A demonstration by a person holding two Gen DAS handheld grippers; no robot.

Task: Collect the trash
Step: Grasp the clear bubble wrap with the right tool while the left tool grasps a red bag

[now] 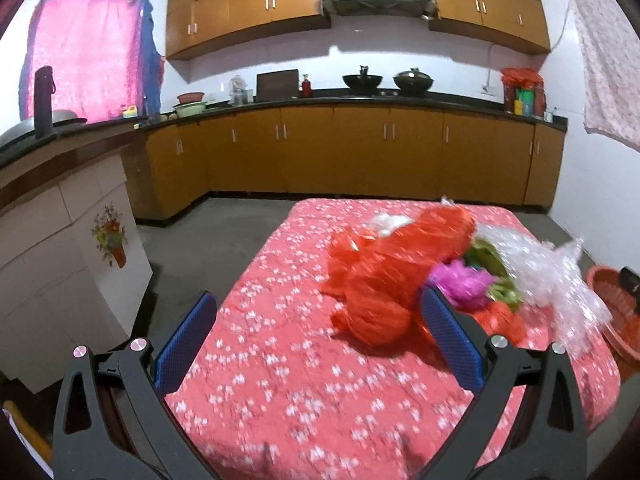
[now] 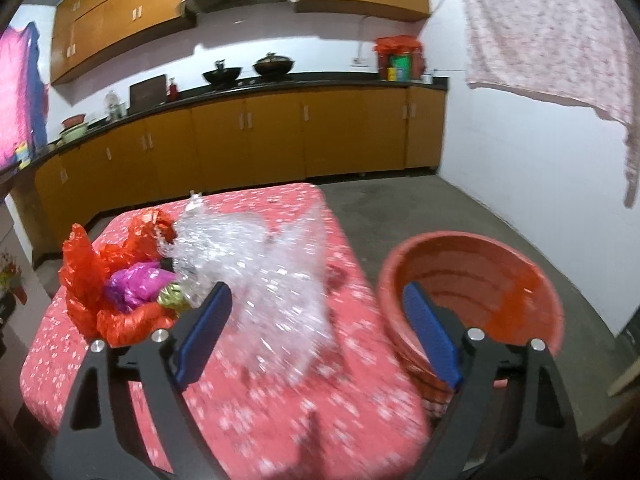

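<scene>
Both the left gripper [image 1: 318, 326] and the right gripper [image 2: 318, 320] have matte black triangular-cutout arms, round silver screws, and textured blue rectangular pads.

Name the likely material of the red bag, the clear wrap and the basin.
Red bag: thin plastic film, glossy, crinkled. Clear wrap: transparent plastic, probably cellophane, sparkling creases. Basin: seemingly moulded plastic, smooth ridged wall with a sheen.

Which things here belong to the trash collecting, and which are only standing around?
For the job: red plastic bag, clear plastic wrap, purple wrapper, green wrapper, red basket, both open grippers, left gripper and right gripper.

Only standing around: woks, dark bottle, hanging cloth.
</scene>
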